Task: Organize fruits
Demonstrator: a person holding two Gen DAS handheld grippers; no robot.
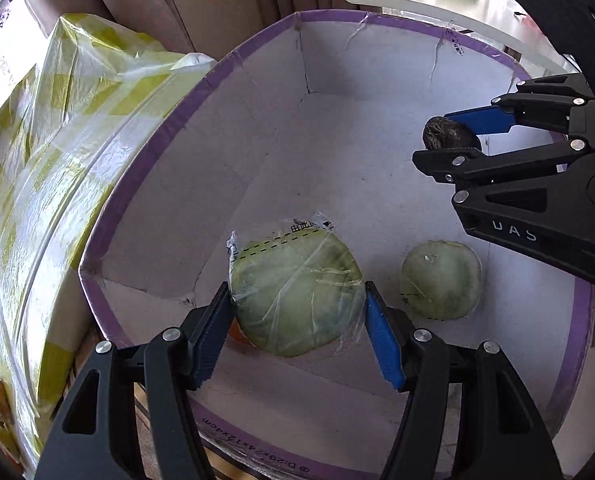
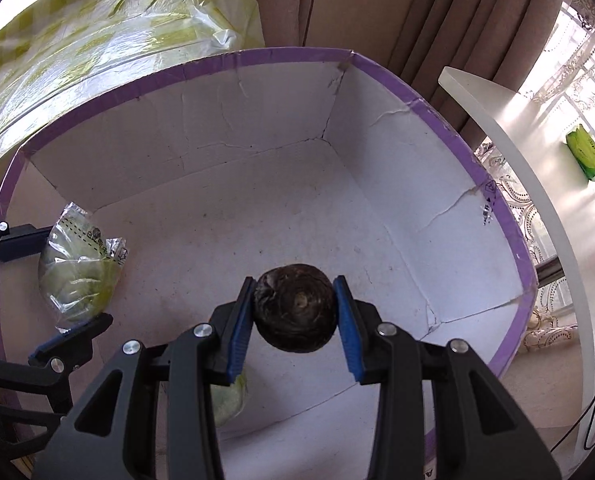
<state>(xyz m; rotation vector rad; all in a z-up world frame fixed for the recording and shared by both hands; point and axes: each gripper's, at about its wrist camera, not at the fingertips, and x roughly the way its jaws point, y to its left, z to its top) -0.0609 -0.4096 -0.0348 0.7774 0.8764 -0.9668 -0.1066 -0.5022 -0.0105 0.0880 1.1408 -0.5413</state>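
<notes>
Left hand-held gripper (image 1: 299, 320) was clamped on a plastic-wrapped green fruit (image 1: 295, 294), its blue pads (image 1: 383, 344) pressed against both sides, holding it inside the white cardboard box (image 1: 217, 184) with the purple rim. Just beside it to the right, a second, smaller wrapped green fruit (image 1: 441, 280) rested on the box floor. Further right, the right hand-held gripper (image 2: 295, 314) gripped a dark, rough, round fruit (image 2: 295, 312) over the box's interior. Outside the box on the left lay a yellow-checked plastic cover (image 1: 57, 140); off to the right stood a white tabletop (image 2: 509, 120) carrying a green packet (image 2: 585, 152).
</notes>
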